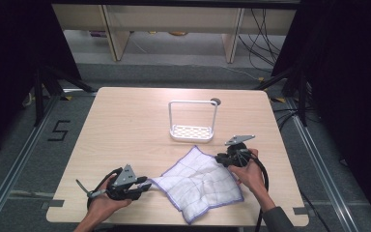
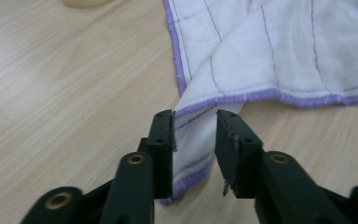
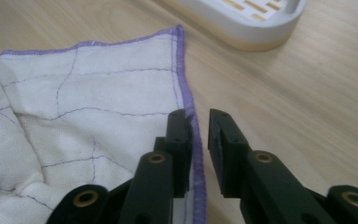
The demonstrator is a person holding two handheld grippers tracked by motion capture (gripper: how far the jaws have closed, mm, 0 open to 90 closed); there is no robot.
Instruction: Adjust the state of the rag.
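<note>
Both the left gripper [image 2: 195,135] and right gripper [image 3: 199,135] are standing part-open around edges of the white purple-hemmed cloth [image 1: 200,181] (unpinched); a white wire-handled rack [image 1: 193,131] is sitting at twelve o'clock on the pale wooden table [image 1: 125,125].

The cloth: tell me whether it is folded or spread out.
Folded over, loosely. The cloth lies rumpled on the table, and in the left gripper view one purple-hemmed layer overlaps another.

We seem to be in a lab or recording studio: black curtains [image 1: 9,58] at nine and three o'clock, loose cables [image 1: 263,36] at one o'clock, floor rails [image 1: 14,164], a taped "5" [image 1: 58,130], and one bare wooden table [image 1: 125,121].
</note>
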